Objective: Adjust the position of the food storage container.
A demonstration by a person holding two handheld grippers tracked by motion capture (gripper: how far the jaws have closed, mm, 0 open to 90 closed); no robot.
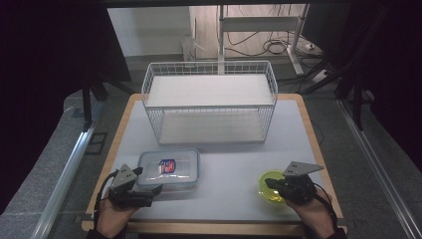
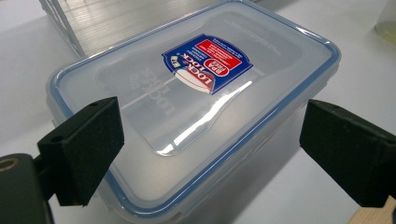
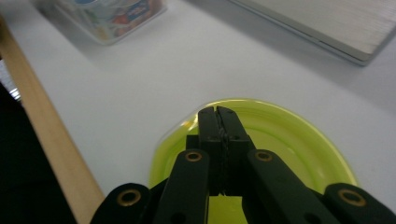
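Right tongs (image 3: 219, 112) pinched together on the near rim of the translucent yellow-green plastic bowl (image 1: 270, 185), front right of the white surface (image 1: 229, 169). Left tongs (image 2: 205, 154) spread apart either side of the clear lidded plastic box with blue seal (image 2: 187, 107), front left, pads not touching it.

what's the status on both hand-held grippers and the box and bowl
Left hand-held gripper open, jaws either side of the lidded box, not pressing. Right hand-held gripper shut on the green bowl rim. Wire rack behind, nothing in the way.
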